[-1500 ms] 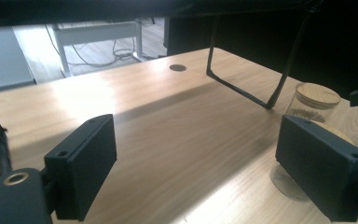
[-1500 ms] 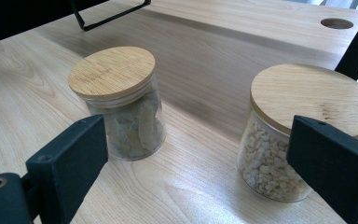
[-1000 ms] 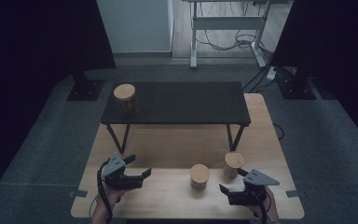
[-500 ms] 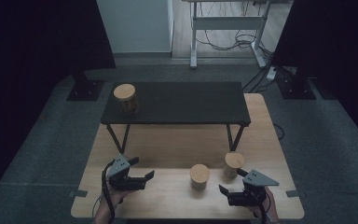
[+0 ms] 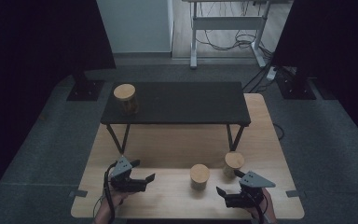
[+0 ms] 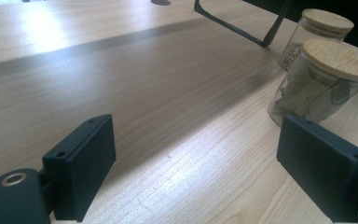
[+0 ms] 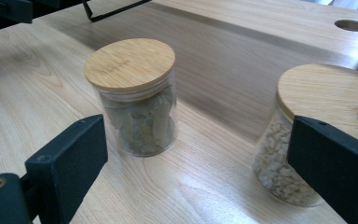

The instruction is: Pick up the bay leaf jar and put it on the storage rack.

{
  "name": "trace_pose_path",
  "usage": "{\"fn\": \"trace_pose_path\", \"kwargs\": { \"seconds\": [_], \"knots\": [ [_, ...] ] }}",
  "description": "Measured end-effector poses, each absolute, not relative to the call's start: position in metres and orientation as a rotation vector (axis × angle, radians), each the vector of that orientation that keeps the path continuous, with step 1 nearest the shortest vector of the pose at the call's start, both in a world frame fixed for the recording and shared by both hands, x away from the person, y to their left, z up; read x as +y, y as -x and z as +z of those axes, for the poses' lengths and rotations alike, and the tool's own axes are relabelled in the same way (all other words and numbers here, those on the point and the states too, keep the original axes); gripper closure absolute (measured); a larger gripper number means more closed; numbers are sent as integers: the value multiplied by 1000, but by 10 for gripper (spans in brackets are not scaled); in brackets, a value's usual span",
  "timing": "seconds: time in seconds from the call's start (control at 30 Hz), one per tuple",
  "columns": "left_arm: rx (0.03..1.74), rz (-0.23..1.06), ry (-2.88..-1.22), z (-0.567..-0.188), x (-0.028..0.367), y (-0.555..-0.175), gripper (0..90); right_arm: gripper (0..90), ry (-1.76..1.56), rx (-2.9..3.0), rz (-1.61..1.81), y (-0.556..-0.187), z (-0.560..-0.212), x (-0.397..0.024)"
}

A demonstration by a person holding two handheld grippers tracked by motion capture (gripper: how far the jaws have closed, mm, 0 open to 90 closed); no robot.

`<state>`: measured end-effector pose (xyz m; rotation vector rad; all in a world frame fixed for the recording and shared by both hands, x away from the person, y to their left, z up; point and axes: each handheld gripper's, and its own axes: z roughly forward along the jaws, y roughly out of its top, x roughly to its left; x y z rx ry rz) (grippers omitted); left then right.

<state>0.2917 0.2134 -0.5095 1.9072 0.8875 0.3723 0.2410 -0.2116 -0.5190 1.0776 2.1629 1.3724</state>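
Jars: two glass jars with bamboo lids stand upright on the light wooden surface [image 5: 168, 196], near its front edge, right of centre.
Leaf jar [image 5: 199, 176]: it's the nearer-to-centre one, packed with flat dried leaves, standing between the two tongs in the high view.
Seed jar [image 5: 233, 163]: just beside the leaf jar, a touch farther back and to the right, holding pale flakes or seeds; the two jars are apart, not touching.
Left tongs [image 5: 142, 179]: low over the front-left of the surface, jaws spread wide and just been opening further, nothing between them but bare wood; in the left gripper view [image 6: 196, 172] the leaf jar [image 6: 319, 84] sits off by the right jaw, untouched.
Right tongs [image 5: 221, 193]: at the front-right, jaws spread wide too, gripping nothing; the right gripper view [image 7: 196, 172] looks at the leaf jar [image 7: 137, 100] ahead and the seed jar [image 7: 307, 135] behind the right jaw.
Third jar [image 5: 126, 99]: same bamboo lid, up on the black low table [image 5: 191, 102] at its left end, well apart from the others.
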Motion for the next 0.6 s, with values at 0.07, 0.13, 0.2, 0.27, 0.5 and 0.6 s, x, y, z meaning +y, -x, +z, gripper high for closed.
{"fn": "trace_pose_path", "kwargs": {
  "seconds": [0.07,0.13,0.2,0.27,0.5,0.6],
  "knots": [
    [887,374,-1906,-510,213,-292,112,45,-1072,2168,1369,-241,-519,-210],
    [889,376,-1901,-511,214,-292,112,44,-1069,2171,1369,-241,-520,-209],
    [891,376,-1900,-511,214,-293,112,45,-1072,2171,1370,-241,-520,-209],
    [893,375,-1899,-512,214,-293,112,46,-1074,2172,1370,-241,-520,-209],
    [898,368,-1904,-514,215,-295,112,46,-1071,2181,1368,-241,-522,-205],
    [895,360,-1897,-513,214,-295,112,47,-1069,2183,1369,-241,-523,-203]
  ]
}}
